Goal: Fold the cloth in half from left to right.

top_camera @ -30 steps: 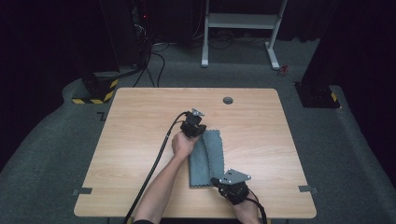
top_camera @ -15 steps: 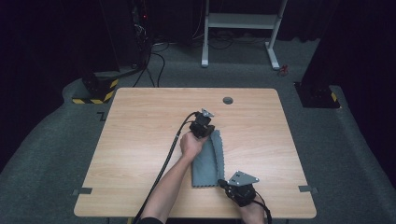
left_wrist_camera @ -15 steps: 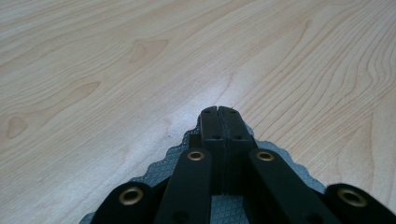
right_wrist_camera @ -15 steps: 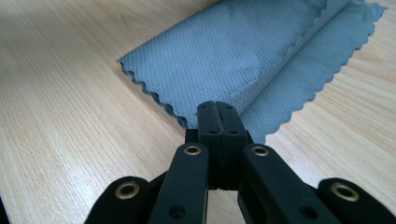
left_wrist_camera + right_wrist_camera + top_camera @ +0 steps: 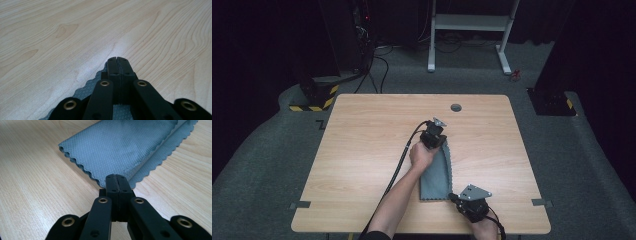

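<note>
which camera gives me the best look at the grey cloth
The right gripper view: the grey cloth lies close up, with its folded layers, weave and scalloped edges plain. The high view shows its whole outline on the table, small and partly under a hand. The left gripper view catches just a corner behind the jaws.

There was one gray cloth (image 5: 435,175) on one wooden counter (image 5: 362,150). There were two black grippers, a left gripper (image 5: 435,136) and a right gripper (image 5: 453,195). One small round hole (image 5: 456,107) sat in the counter.
</note>
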A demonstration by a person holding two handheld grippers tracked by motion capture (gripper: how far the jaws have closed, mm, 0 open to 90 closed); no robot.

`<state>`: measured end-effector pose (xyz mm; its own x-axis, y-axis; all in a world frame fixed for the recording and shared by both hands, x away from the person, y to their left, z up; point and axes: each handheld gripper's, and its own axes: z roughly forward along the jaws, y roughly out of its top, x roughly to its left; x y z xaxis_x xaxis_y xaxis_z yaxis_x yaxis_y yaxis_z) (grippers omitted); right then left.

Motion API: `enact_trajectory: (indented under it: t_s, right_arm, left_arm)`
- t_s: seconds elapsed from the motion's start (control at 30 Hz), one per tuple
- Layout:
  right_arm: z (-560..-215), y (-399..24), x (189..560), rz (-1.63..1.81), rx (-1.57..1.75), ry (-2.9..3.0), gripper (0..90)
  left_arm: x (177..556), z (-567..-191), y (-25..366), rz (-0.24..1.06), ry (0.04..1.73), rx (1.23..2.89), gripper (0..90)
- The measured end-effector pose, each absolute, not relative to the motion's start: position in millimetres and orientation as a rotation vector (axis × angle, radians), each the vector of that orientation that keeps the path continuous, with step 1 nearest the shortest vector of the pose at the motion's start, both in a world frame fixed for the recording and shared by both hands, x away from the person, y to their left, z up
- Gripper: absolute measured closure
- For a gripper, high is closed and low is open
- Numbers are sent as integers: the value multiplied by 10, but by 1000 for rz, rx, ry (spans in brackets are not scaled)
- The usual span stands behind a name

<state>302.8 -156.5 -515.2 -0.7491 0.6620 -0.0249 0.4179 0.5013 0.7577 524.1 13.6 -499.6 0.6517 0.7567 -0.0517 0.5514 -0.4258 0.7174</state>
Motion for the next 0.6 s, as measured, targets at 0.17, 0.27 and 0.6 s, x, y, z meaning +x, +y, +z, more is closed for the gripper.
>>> enact_trajectory:
  t_s: [0.17,0.27,0.6]
  right_arm:
    - [-5192,-1575,3043,1109,918,2449,898]
    - [-5204,-1594,3059,1124,929,2453,878]
    - [-5075,-1767,3154,1217,1017,2348,815]
  left_arm:
    - [5244,-5028,123,338,1023,2130,889]
    - [5249,-5005,152,318,1029,2108,808]
    - [5006,-4782,532,320,1045,2043,521]
